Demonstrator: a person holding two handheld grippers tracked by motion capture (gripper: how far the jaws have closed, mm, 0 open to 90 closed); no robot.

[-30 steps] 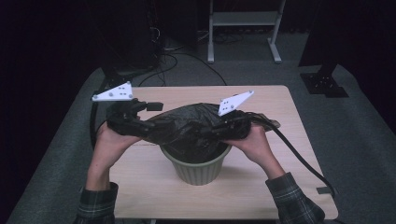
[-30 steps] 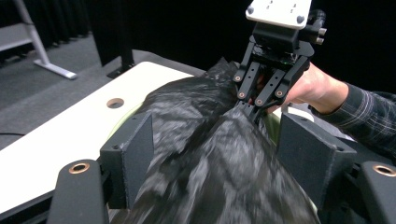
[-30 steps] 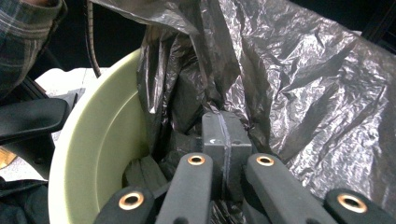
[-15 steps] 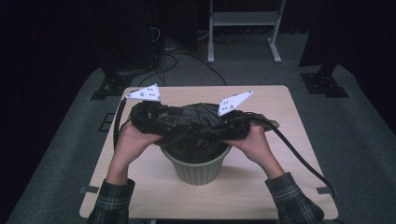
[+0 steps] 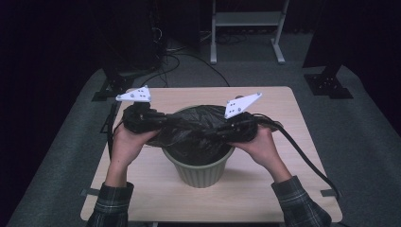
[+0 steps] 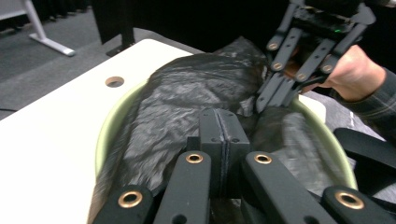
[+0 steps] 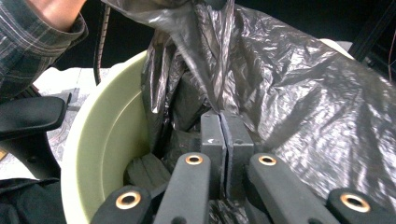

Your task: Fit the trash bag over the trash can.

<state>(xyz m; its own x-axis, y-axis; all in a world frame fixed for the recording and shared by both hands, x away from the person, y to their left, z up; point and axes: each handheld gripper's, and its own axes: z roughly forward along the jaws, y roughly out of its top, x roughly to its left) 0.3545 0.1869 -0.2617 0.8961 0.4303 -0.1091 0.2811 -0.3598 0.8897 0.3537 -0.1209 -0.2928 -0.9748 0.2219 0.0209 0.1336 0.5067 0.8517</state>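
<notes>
My left gripper [image 5: 158, 122] moved inward, jaws just clamped on the bag [image 5: 198, 127]; right gripper [image 5: 222, 132] likewise grips it. Spread evenly over the bin [image 5: 201, 172] rim below.

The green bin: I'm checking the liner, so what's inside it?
A black plastic bag hangs into the green bin, pinched by both tools. The bin's bottom is covered by the bag.

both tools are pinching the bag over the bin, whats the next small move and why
Probably draw the two tools apart, stretching the black bag wider across the green bin. The left tool, whose jaws have just been closing, and the right tool each clamp plastic, yet the bag is bunched over the middle and its edge isn't over the rim.
</notes>
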